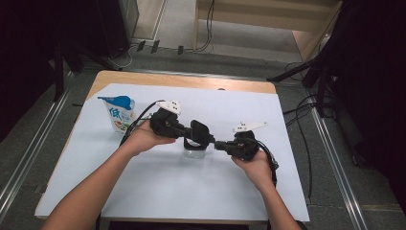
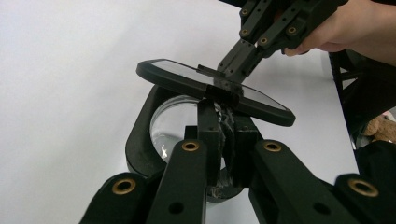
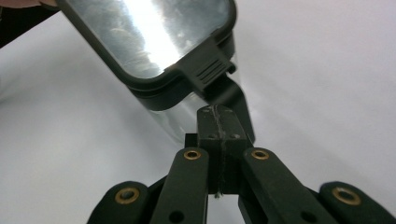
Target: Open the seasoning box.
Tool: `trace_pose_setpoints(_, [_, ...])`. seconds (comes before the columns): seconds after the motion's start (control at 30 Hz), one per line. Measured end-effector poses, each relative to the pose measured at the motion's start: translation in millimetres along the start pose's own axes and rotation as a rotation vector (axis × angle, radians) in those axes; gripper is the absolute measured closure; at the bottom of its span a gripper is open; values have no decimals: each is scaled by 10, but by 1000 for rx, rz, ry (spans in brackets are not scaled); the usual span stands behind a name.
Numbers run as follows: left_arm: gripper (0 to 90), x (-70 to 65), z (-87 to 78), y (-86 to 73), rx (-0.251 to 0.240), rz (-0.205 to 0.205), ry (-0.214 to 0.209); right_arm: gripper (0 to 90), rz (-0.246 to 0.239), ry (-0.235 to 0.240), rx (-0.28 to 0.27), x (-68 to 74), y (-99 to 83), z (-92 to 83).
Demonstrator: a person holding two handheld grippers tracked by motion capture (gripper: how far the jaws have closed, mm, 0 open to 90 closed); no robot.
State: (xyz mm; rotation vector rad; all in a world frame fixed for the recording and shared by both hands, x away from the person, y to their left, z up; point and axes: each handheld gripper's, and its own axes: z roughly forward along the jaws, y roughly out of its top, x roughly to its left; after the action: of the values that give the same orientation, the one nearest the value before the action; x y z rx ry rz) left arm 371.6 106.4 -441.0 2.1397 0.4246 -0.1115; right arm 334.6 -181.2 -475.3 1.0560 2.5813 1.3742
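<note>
The clear jar (image 1: 194, 152) stands near the middle of the bench (image 1: 158, 191), on the pale sheet that covers it, with its black-framed lid (image 1: 200, 132) tilted up above its mouth. In the left claw view the lid (image 2: 187, 77) hangs slanted over the jar (image 2: 175, 123), whose black rim curves round at 9 o'clock of the glass. The left claw (image 2: 223, 122) has its jaws pressed together on the jar's near rim, with a scrap of clear wall showing between them. The right claw (image 2: 223, 80) comes in from 1 o'clock in that view and pinches the tab at the lid's near edge. In the right claw view the right claw (image 3: 218, 119) is squeezed fully together just under the ribbed tab of the lid (image 3: 144, 37), the jar (image 3: 187, 114) pale behind it; whether the pads bite the tab here I cannot tell.

From above, the left claw (image 1: 203, 136) reaches in from 9 o'clock of the jar and the right claw (image 1: 218, 143) from 3 o'clock, each in a bare hand. A white and blue pouch (image 1: 119, 112) stands upright at about 10 o'clock of the jar, well apart from it.
</note>
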Motion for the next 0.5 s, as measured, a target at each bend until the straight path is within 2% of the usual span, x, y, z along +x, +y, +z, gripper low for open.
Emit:
trace_pose_setpoints(0.17, [876, -1, 3, 26, -4, -8, -7, 900, 13, -9, 0, -46, 0, 26])
trace_pose_setpoints(0.5, [891, -33, 48, 135, -5, -20, -12, 900, 17, -10, -2, -48, 0, 28])
